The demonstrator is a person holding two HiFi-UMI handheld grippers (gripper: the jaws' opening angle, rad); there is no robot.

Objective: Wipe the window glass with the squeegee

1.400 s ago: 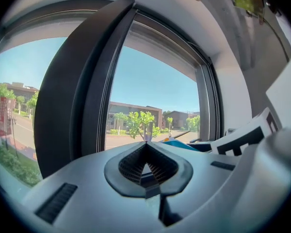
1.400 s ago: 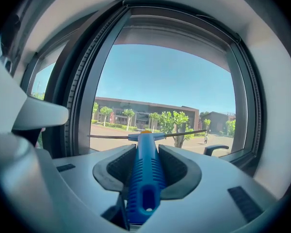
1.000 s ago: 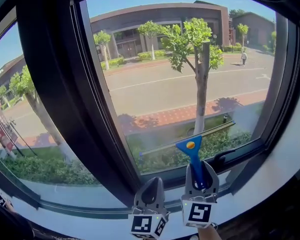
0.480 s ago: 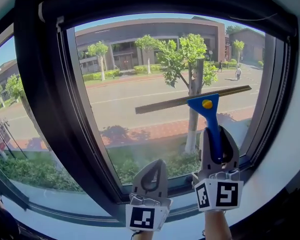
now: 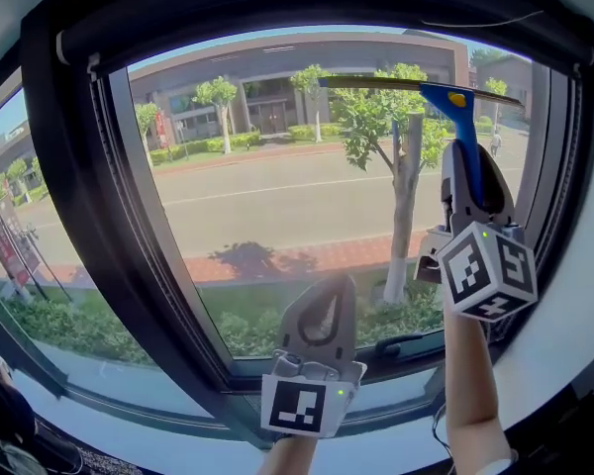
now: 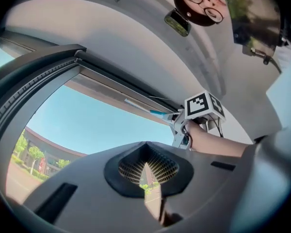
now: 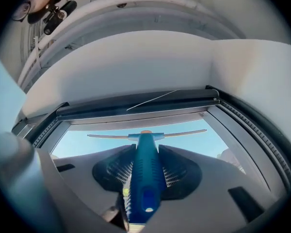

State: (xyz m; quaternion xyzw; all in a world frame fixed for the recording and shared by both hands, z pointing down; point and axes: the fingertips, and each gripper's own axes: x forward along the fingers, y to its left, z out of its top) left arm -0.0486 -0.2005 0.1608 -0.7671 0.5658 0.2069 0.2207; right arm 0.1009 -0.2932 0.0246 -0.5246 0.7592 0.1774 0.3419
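Right gripper point(image 5: 468, 166) clamps the blue squeegee point(image 5: 416, 85) by its handle, blade high at the window glass point(image 5: 277, 196); left gripper point(image 5: 333, 287) hangs low, jaws together.

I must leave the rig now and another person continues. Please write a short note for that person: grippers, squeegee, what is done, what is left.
Right gripper: shut on the squeegee handle, raised high.
Left gripper: shut, empty, held low.
Squeegee: blade at the top of the window glass, right side.
Done: no wiped area can be told from the pictures.
To do: probably pull the blade down the glass, then cover the left side.
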